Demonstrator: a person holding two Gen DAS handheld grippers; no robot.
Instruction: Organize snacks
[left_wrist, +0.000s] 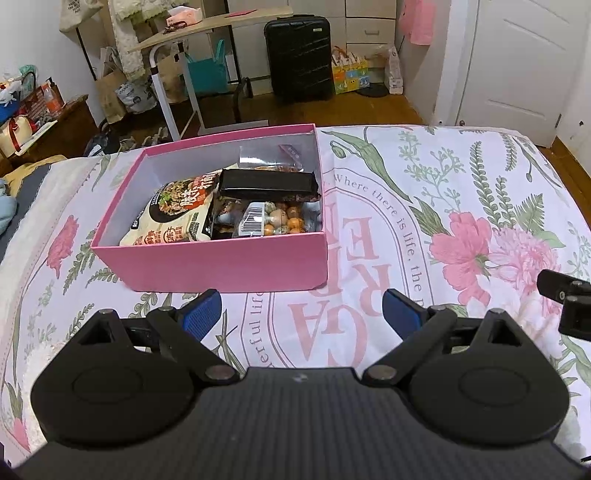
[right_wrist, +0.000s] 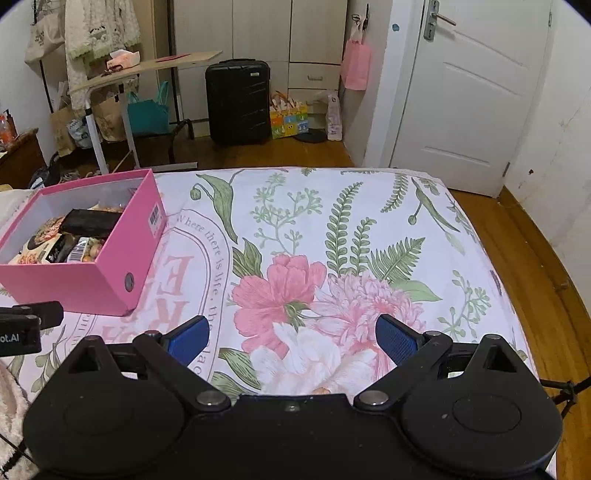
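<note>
A pink box (left_wrist: 221, 262) stands on the floral bedspread and holds several snack packs: a cream noodle pack (left_wrist: 173, 214), a black pack (left_wrist: 267, 184) lying on top and a clear bag of round snacks (left_wrist: 280, 219). The box also shows in the right wrist view (right_wrist: 74, 280) at the left. My left gripper (left_wrist: 302, 314) is open and empty, just in front of the box's near wall. My right gripper (right_wrist: 293, 338) is open and empty over the flower print, to the right of the box.
The bedspread (right_wrist: 332, 240) covers the bed up to its far edge. Beyond it are a wooden floor, a black suitcase (right_wrist: 238, 101), a tilted side table (right_wrist: 147, 68) and a white door (right_wrist: 472, 96). The right gripper's body (left_wrist: 569, 306) shows at the left view's right edge.
</note>
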